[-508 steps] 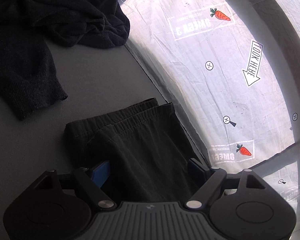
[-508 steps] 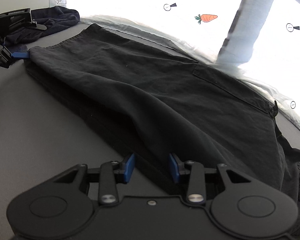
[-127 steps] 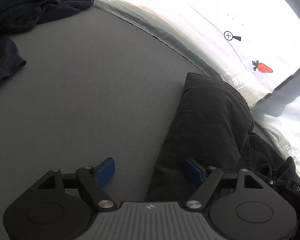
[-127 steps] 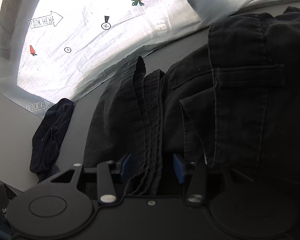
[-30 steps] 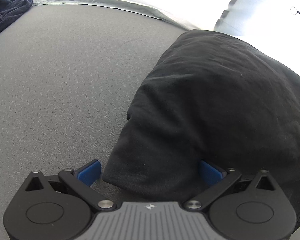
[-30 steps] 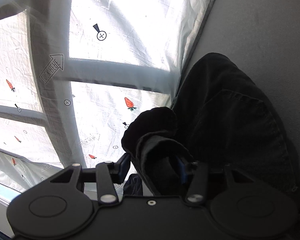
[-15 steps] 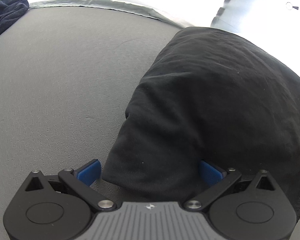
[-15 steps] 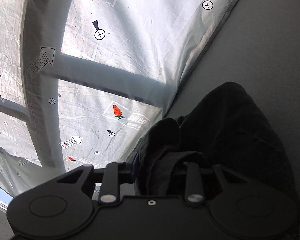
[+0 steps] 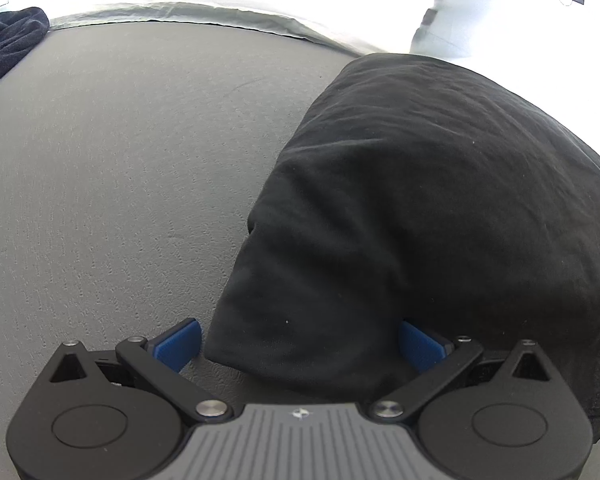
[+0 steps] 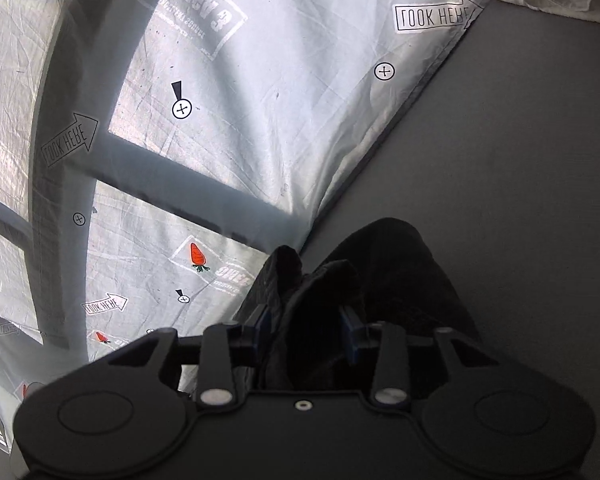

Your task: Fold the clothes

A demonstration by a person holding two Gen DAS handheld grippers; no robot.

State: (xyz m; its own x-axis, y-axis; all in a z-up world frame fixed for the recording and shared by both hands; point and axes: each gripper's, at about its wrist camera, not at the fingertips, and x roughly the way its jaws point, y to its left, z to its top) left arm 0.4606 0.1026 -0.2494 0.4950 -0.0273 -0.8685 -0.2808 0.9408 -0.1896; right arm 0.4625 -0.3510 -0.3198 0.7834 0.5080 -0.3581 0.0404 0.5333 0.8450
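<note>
Garment: the folded black garment (image 9: pixel 440 208) lies as a thick bundle on the grey mat (image 9: pixel 120 180), at the mat's far edge where the printed white sheet (image 10: pixel 260 80) begins. This is the landmark for what follows.

Left gripper: the left gripper (image 9: pixel 300 342) stands wide, one blue pad on either side of the bundle's near corner; the left pad is clear of the cloth, while the right one is half hidden behind a fold, so contact there is uncertain. Straddling the corner probably steadies the fold rather than lifting it.

Right gripper: the right gripper (image 10: pixel 306 326) is at the bundle's sheet-side end with a bunched ridge of cloth between its pads. Its jaws are opening, and the cloth looks to be slipping free, likely so that the last flap settles on the pile.

Other clothes: a dark heap (image 9: pixel 8 44) waits at the mat's far left corner, well apart from the bundle.

Progress: this piece looks nearly finished.
</note>
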